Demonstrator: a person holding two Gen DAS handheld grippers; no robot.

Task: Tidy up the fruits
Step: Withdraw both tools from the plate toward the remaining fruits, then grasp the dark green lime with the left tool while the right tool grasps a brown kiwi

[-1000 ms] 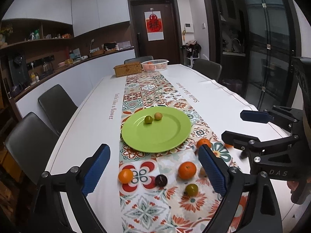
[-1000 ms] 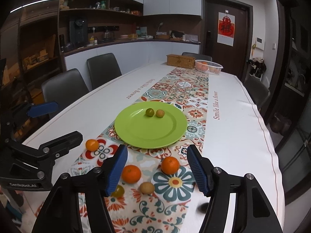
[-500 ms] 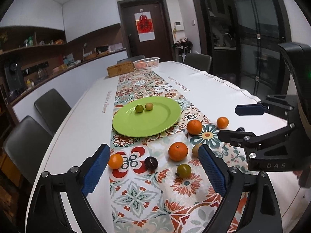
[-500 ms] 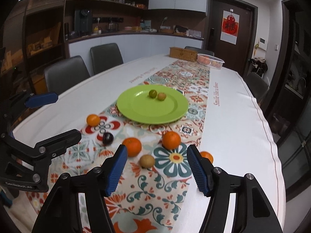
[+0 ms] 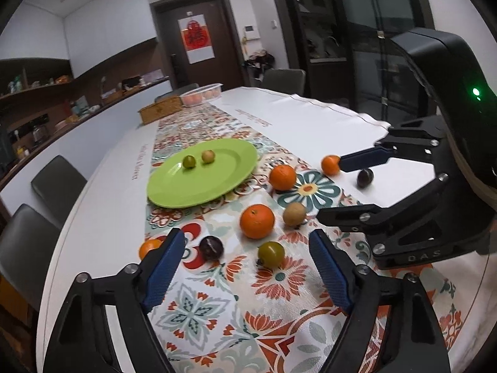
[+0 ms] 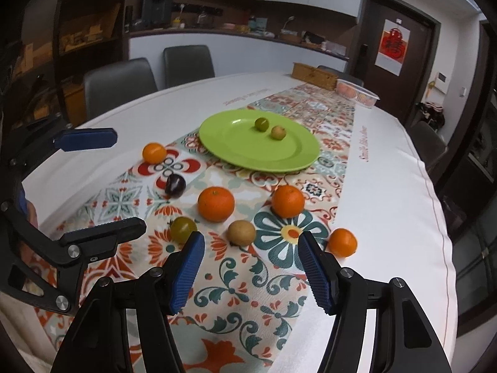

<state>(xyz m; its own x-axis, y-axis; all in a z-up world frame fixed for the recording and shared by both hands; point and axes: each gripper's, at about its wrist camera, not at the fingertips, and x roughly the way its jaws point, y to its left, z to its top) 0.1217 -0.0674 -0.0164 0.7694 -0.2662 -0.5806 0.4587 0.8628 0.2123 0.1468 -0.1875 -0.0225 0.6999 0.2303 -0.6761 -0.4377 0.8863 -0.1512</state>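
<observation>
The left tongs [image 5: 245, 267] hang over the patterned runner [image 5: 217, 307] low in the left wrist view, their blue pads closing with nothing touching them. A green tomato [image 5: 271, 253] lies on the runner just beyond the gap, a dark plum [image 5: 211, 248] near the left pad, a large orange [image 5: 257, 220] farther up. The right tongs [image 6: 251, 267] stand apart and empty at the bottom of the right wrist view; a brown kiwi [image 6: 241, 232] sits just above their gap. The green plate [image 6: 236, 146] on the counter [image 6: 388, 205], upper centre, carries two small fruits.
</observation>
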